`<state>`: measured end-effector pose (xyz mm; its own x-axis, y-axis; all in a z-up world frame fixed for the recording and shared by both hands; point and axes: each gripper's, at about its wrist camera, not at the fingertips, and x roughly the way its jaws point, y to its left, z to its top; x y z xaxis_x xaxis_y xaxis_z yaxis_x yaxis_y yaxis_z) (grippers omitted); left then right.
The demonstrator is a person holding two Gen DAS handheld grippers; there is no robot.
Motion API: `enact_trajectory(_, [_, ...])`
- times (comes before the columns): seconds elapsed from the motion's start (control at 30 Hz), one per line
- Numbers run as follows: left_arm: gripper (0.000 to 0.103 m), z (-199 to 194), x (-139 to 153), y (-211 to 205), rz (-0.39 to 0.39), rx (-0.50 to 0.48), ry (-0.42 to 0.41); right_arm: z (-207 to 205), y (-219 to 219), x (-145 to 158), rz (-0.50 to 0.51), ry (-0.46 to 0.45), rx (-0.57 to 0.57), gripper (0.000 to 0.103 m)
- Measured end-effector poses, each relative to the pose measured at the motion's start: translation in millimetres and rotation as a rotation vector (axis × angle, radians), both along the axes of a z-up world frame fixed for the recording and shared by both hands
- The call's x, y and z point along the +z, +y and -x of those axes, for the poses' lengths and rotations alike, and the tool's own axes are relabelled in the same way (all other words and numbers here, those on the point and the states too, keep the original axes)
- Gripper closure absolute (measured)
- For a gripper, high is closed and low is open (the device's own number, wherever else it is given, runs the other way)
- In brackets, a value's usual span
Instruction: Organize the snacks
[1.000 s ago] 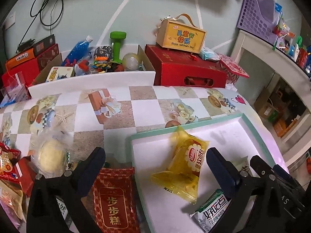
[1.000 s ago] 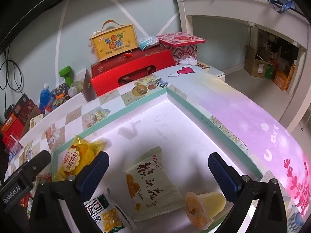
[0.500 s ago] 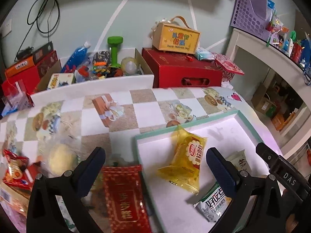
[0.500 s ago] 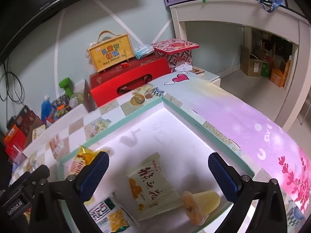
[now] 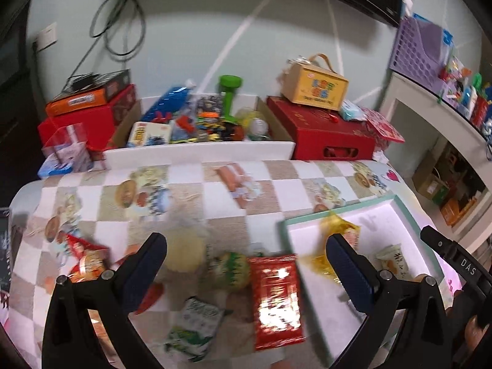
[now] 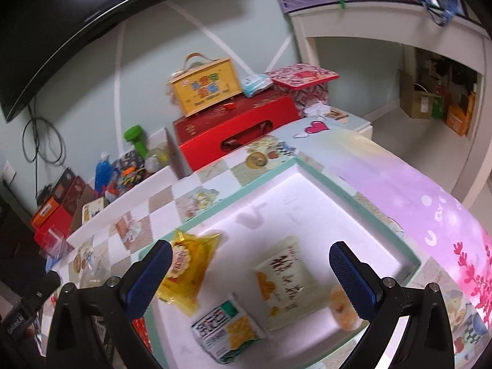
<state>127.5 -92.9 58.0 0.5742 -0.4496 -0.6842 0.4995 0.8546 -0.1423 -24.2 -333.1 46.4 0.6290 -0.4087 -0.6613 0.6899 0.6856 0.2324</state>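
Left gripper (image 5: 246, 267) shifted left — empty, over blurred, seemingly loose snacks (image 5: 227, 270).

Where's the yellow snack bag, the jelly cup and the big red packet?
yellow snack bag (image 6: 187, 272): right wrist view, middle of the bag.
jelly cup (image 6: 341, 309): right wrist view, its orange lid.
red packet (image 5: 276, 298): left wrist view, its shiny front.

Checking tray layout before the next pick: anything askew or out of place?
Nothing spilled or damaged. The four snacks in the tray lie at mixed angles, and the yellow packet sits against its left rim. Several snacks, including the red packet, are still outside on the tablecloth. Both grippers are open and empty.
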Motion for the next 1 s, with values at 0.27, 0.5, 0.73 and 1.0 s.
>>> enact_trajectory(0.27, [0.000,-9,-9,64,0.039,0.121,0.048,-34,49,0,0.017,0.005,0.162,0.000])
enact_trajectory(0.5, [0.000,-19,-26,115,0.065,0.249,0.115,-61,96,-7,0.036,0.039,0.298,0.000])
enact_trajectory(0.73, [0.005,-31,-51,158,0.090,0.357,0.190,-85,128,-31,-0.008,0.113,0.402,0.010])
enact_trajectory(1.0, [0.012,-34,-67,156,0.078,0.334,0.223,-103,153,-57,-0.022,0.207,0.491,0.026])
